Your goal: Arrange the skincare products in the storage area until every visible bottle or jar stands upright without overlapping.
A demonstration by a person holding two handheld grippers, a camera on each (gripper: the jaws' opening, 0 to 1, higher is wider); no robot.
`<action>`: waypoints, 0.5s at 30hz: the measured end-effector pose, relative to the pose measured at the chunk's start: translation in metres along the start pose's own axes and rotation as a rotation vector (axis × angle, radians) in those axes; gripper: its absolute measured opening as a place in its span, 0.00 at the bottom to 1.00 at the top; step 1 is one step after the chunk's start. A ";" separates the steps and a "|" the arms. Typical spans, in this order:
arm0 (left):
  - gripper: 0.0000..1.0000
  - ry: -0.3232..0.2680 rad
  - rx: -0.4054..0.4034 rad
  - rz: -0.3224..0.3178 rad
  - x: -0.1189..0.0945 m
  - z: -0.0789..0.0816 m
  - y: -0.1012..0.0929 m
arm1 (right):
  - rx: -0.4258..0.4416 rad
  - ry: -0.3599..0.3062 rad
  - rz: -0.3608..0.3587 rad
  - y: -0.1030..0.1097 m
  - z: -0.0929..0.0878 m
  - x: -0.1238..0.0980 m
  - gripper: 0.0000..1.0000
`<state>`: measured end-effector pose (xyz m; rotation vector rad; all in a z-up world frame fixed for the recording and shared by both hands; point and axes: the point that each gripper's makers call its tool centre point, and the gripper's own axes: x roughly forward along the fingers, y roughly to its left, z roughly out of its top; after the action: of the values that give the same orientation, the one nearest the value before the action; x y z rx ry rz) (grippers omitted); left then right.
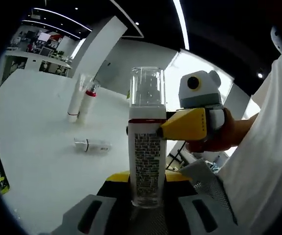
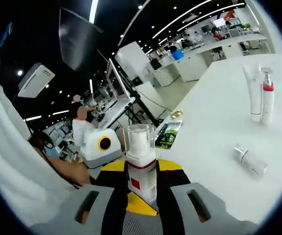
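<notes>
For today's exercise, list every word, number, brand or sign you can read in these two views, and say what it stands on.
None can be read.
Held bottle: block of small print on its label, too blurred to read.
Green packet: printing too small.
Lying bottle and the two standing ones: no legible text.

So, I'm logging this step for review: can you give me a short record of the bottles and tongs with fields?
held bottle: pump bottle with clear cap, upright, between both tongs
left tongs: shut on its base
right tongs: shut on it
upright on table: tube and red-collared bottle, side by side
lying down: small bottle on the white table
</notes>
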<state>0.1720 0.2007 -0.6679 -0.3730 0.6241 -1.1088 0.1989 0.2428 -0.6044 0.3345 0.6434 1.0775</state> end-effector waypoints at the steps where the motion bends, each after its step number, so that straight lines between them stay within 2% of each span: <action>1: 0.24 0.001 -0.007 0.005 0.000 0.000 0.000 | -0.003 -0.004 -0.001 0.000 0.001 0.000 0.19; 8: 0.31 0.015 0.002 0.057 -0.003 0.000 0.006 | -0.025 -0.042 0.006 0.002 0.013 -0.002 0.20; 11: 0.35 0.044 0.058 0.125 -0.007 -0.001 0.015 | -0.049 -0.050 -0.003 0.000 0.016 -0.003 0.20; 13: 0.36 0.044 0.063 0.140 -0.010 0.000 0.016 | -0.050 -0.061 -0.004 -0.001 0.019 -0.004 0.20; 15: 0.38 0.089 0.109 0.194 -0.017 -0.006 0.026 | -0.061 -0.068 -0.013 -0.003 0.021 -0.004 0.20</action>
<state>0.1819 0.2270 -0.6825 -0.1662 0.6611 -0.9726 0.2131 0.2387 -0.5884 0.3130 0.5505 1.0668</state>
